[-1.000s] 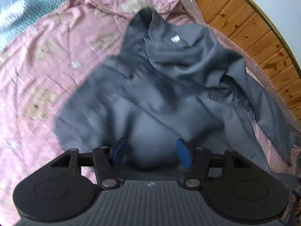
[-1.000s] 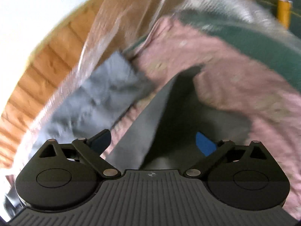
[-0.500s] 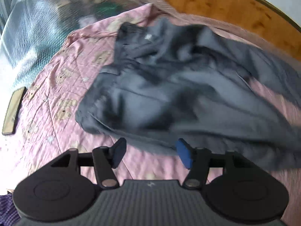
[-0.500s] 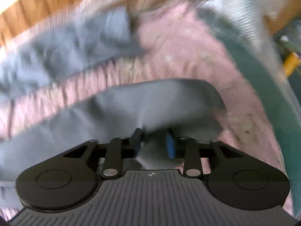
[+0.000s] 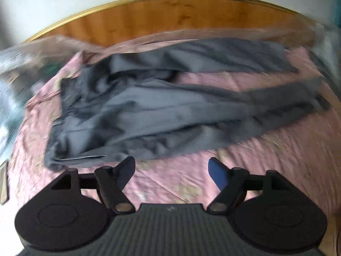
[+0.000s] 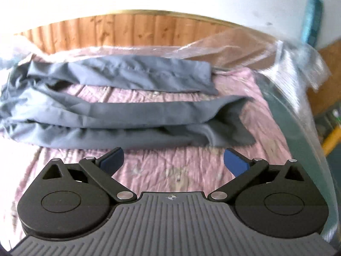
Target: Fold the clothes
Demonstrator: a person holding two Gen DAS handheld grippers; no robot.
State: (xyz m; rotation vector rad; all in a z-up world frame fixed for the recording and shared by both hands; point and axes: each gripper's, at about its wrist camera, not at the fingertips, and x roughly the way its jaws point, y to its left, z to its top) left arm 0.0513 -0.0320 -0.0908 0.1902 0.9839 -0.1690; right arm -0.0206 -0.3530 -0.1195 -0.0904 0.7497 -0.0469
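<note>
Both the left gripper [image 5: 171,170] and right gripper [image 6: 173,160] were opening, empty, having dropped the grey trousers [image 6: 119,115] spread for folding.

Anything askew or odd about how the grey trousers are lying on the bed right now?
The grey trousers lie rumpled on the pink bedspread: the two legs are splayed apart rather than stacked, the nearer leg's cuff is twisted open, and the waist end is bunched. Nothing looks damaged.
</note>
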